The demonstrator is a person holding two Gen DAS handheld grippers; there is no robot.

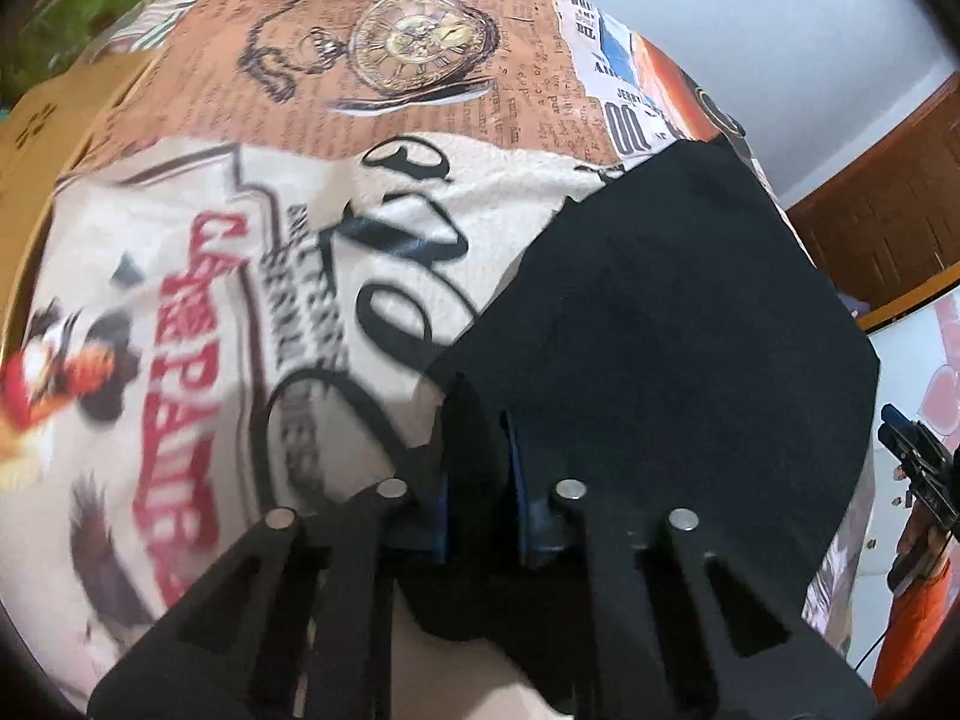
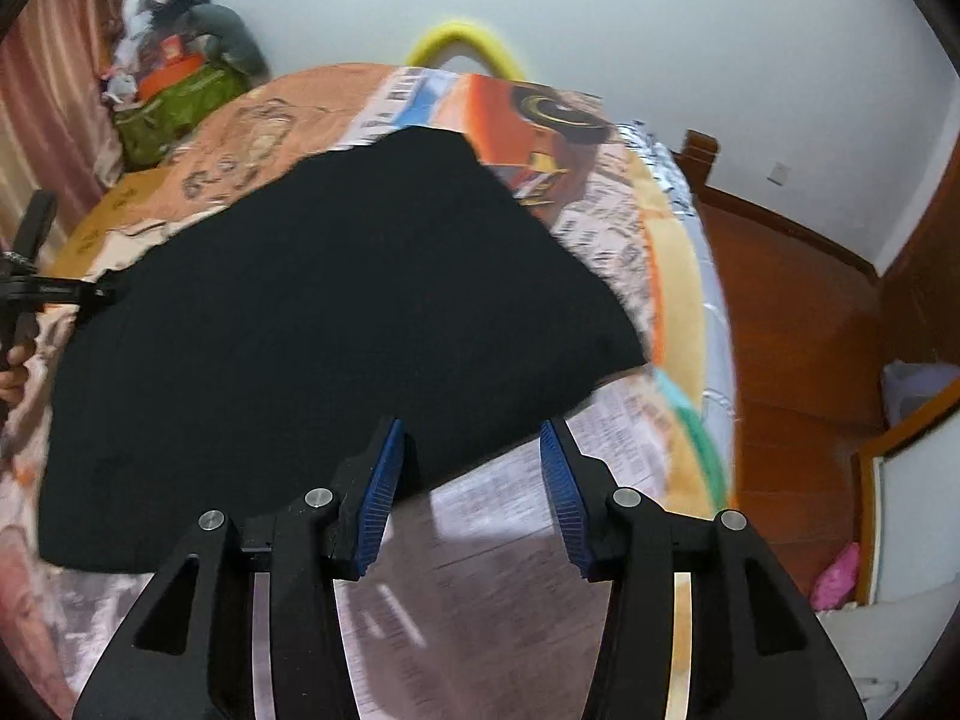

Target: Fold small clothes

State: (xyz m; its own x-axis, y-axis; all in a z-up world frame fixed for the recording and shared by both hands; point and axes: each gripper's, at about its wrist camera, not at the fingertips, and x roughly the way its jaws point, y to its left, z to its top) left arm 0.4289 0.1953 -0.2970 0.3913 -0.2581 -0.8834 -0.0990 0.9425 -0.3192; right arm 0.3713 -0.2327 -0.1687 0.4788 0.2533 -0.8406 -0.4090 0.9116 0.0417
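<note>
A black garment (image 1: 660, 324) lies flat on a bed covered with a printed blanket (image 1: 372, 48). My left gripper (image 1: 480, 414) is shut on the garment's near left edge, with black cloth pinched between its blue pads (image 1: 435, 516). In the right wrist view the same garment (image 2: 336, 312) spreads across the blanket (image 2: 540, 480). My right gripper (image 2: 471, 426) is open and empty, its blue pads (image 2: 378, 492) just above the garment's near right edge. The left gripper (image 2: 66, 294) shows at the left edge of that view.
A green bag (image 2: 174, 108) and a pile of things sit at the bed's far left. A yellow hoop (image 2: 462, 45) stands behind the bed. A wooden floor (image 2: 792, 324) and a wooden frame lie to the right. A cardboard sheet (image 1: 54, 120) lies at the left.
</note>
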